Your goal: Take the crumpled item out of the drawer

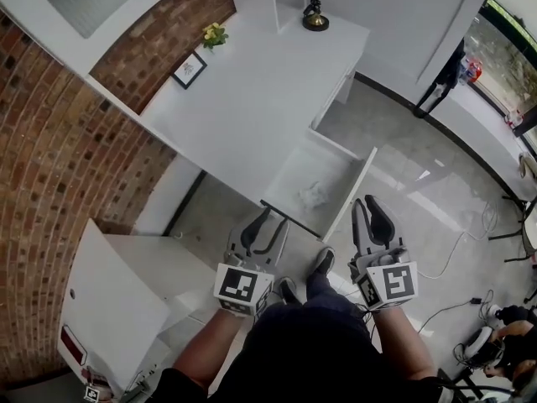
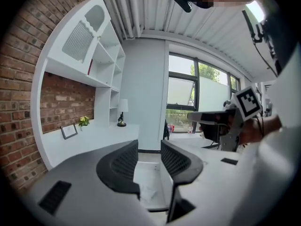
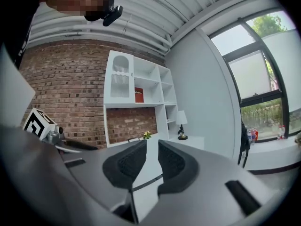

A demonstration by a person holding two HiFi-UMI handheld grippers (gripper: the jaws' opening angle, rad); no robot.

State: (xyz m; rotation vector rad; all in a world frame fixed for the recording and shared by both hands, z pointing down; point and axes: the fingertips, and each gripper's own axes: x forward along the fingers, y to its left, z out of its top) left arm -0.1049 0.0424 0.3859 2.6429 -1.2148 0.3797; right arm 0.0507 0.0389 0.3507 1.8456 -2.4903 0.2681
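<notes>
We stand before a white desk (image 1: 252, 82) against the brick wall, its drawer (image 1: 357, 187) pulled out towards us. We hold the left gripper (image 1: 270, 218) just beside the drawer's near corner, jaws parted with nothing between them. The right gripper (image 1: 369, 204) is near the drawer's front panel, its jaws likewise apart and bare. The crumpled white item (image 1: 313, 195) lies inside the drawer, apart from both grippers.
</notes>
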